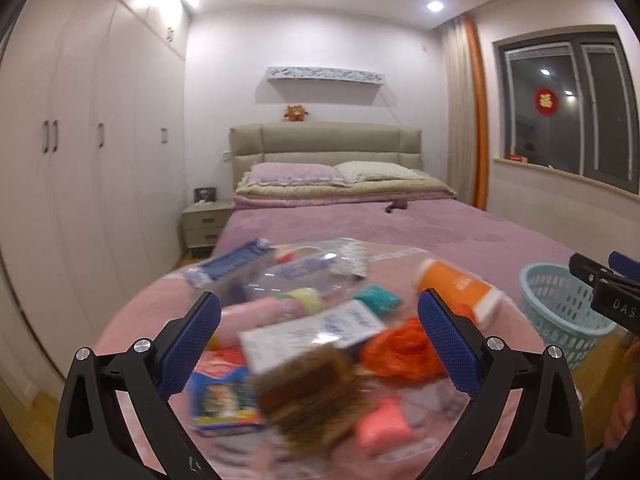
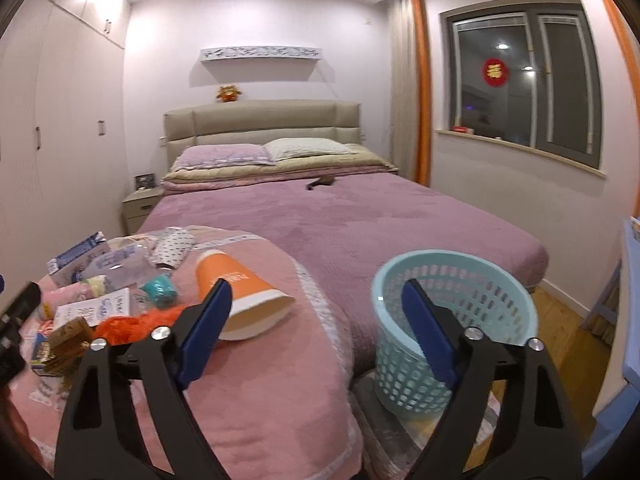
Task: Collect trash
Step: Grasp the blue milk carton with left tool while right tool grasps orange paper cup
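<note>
A pile of trash lies on a pink blanket [image 2: 256, 360] at the foot of the bed: an orange paper cup [image 2: 240, 292] on its side, an orange plastic bag [image 1: 400, 350], a white leaflet [image 1: 312, 330], a brown packet [image 1: 312, 392], a blue carton [image 1: 236, 262] and a clear plastic bottle [image 1: 296, 276]. My left gripper [image 1: 320, 340] is open and empty, just above the pile. My right gripper [image 2: 320, 332] is open and empty, between the cup and a light blue basket [image 2: 452, 320] on the floor. The basket [image 1: 560, 308] and cup [image 1: 456, 286] also show in the left wrist view.
The bed [image 2: 360, 220] with a purple cover runs back to pillows and a headboard. A white wardrobe [image 1: 80, 160] stands on the left with a nightstand [image 1: 206, 224]. A window [image 2: 524, 80] and wall are on the right. A blue object [image 2: 630, 300] stands at the far right.
</note>
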